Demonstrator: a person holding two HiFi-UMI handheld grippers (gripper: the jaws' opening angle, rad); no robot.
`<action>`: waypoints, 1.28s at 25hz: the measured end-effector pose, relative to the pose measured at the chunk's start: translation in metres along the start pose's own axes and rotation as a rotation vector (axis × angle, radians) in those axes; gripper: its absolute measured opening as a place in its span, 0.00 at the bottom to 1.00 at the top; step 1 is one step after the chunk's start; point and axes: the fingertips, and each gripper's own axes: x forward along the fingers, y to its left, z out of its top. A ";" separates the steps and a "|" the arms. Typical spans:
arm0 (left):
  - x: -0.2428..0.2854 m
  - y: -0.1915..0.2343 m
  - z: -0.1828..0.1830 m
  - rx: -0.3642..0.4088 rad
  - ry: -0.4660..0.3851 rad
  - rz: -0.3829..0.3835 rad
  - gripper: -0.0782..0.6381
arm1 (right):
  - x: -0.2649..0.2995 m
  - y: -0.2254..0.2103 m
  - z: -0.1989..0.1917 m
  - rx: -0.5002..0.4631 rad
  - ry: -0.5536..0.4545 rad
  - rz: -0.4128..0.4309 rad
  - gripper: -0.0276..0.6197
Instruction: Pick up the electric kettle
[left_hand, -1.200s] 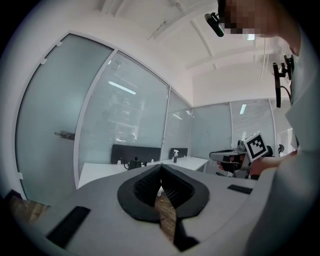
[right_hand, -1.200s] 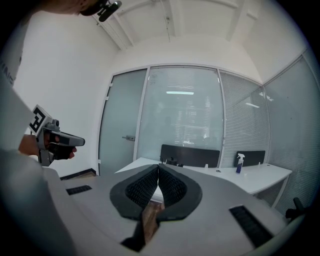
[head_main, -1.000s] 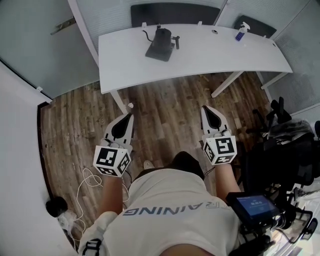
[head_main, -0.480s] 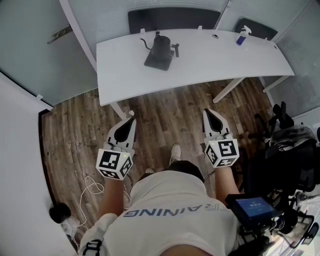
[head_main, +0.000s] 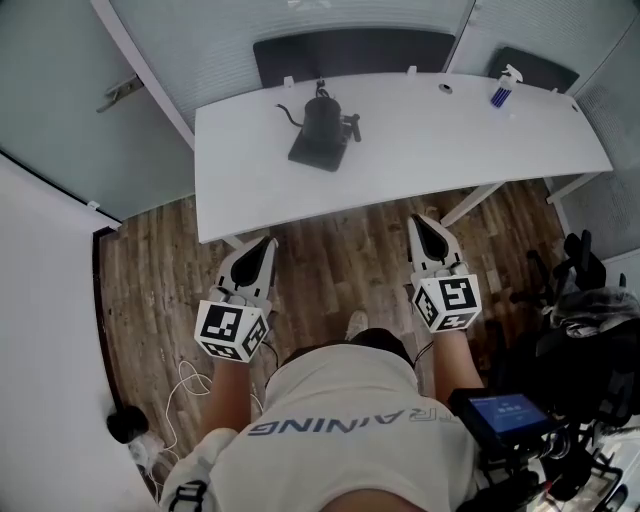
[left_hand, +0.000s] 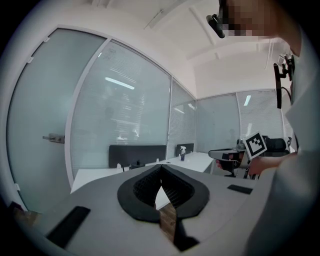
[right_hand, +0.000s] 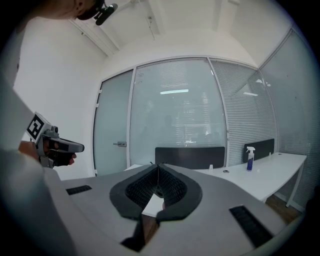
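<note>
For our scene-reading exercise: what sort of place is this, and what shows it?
Probably an office or meeting room: a long white desk with a dark screen panel behind it, frosted glass partition walls and a glass door. An electric kettle stands on the desk.

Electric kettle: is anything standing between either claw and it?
Nothing visible. The electric kettle stands on the white table, with bare tabletop in front of it. The left claw and right claw, both shut, hang over the wood floor short of the table's near edge. The spray bottle stands far to the right.
</note>
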 end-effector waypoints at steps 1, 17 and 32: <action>0.008 -0.001 0.000 0.001 0.006 0.011 0.13 | 0.006 -0.007 -0.002 0.005 0.002 0.013 0.06; 0.103 -0.025 -0.003 -0.033 0.074 0.062 0.13 | 0.074 -0.084 -0.038 -0.024 0.048 0.114 0.06; 0.177 0.032 0.025 -0.049 0.007 -0.068 0.13 | 0.117 -0.113 -0.013 -0.062 0.054 -0.043 0.06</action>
